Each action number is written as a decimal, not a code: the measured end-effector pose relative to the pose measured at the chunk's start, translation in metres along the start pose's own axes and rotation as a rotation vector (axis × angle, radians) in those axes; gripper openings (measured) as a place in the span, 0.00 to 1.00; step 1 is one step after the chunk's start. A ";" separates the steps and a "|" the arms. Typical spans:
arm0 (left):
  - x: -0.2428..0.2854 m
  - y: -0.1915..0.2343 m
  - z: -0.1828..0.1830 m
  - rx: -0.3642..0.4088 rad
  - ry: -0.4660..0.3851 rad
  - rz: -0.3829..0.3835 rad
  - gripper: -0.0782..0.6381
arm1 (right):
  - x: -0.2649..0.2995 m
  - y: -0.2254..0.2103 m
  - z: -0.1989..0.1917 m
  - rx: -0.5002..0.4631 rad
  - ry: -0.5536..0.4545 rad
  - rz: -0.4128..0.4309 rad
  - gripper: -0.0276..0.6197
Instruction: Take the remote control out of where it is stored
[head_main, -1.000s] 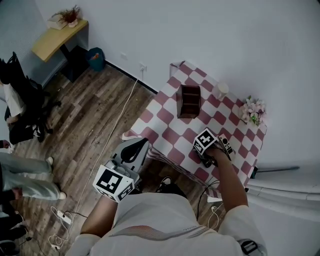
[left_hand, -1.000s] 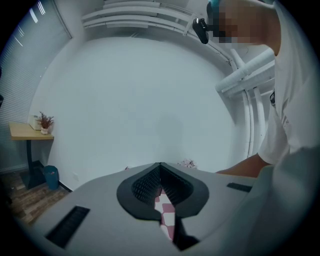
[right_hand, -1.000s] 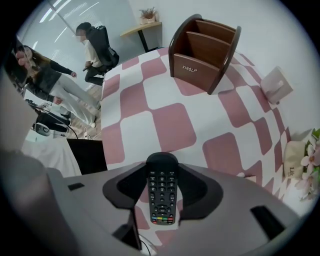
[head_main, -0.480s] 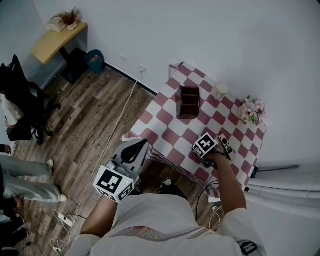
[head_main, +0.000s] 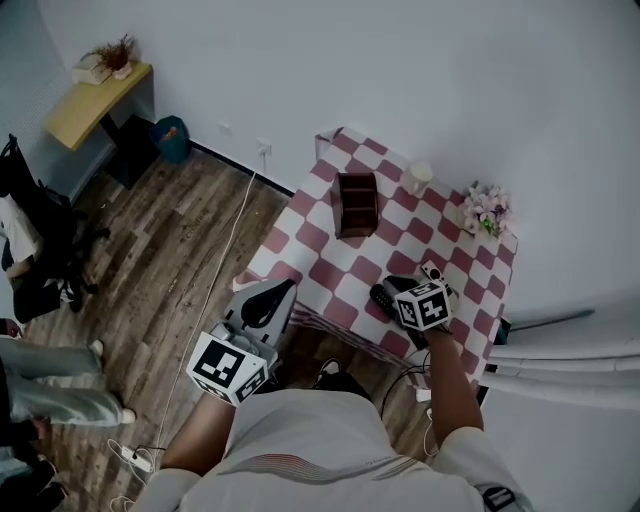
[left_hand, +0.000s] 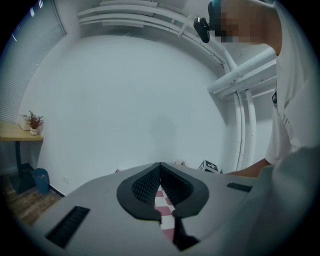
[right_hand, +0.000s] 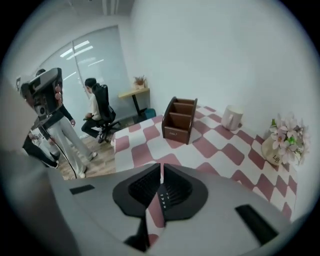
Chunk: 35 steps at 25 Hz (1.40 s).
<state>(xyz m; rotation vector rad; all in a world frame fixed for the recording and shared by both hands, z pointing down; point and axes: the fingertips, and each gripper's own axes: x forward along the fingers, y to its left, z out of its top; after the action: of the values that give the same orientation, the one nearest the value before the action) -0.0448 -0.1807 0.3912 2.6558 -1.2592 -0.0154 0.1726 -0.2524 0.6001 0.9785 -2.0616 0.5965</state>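
The remote control (head_main: 436, 274) lies on the checked table (head_main: 330, 272) near its right front edge, partly hidden behind my right gripper's marker cube. My right gripper (head_main: 384, 297) hangs above the table just left of the remote, pointing down and to the left. Its jaws have just been closing and now stand shut with nothing between them (right_hand: 161, 168). The brown wooden organiser (head_main: 356, 204) stands upright farther back, its compartments showing no remote in the right gripper view (right_hand: 180, 120). My left gripper (head_main: 280, 292) is held off the table's front left, shut and empty (left_hand: 160, 167).
A white cup (head_main: 420, 177) and a vase of flowers (head_main: 483, 210) stand at the table's back right, close to the wall. People (right_hand: 55, 130) and an office chair (head_main: 40, 240) are across the wood floor at the left. A cable runs down behind the table's right front corner.
My right gripper has lifted off the spot beside the remote, swung left and closed its jaws. The remote stays on the table. The left gripper has hardly moved.
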 end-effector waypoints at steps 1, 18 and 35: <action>0.002 -0.003 0.000 0.003 -0.001 -0.011 0.12 | -0.008 0.003 0.004 0.014 -0.051 -0.004 0.09; 0.016 -0.032 0.010 0.042 0.001 -0.084 0.12 | -0.184 0.046 0.090 0.097 -0.769 -0.164 0.06; 0.017 -0.031 0.013 0.053 0.000 -0.075 0.12 | -0.177 0.057 0.089 0.035 -0.739 -0.159 0.06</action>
<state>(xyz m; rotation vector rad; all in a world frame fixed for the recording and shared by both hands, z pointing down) -0.0116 -0.1765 0.3739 2.7469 -1.1749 0.0072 0.1616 -0.2004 0.4009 1.5299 -2.5638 0.1894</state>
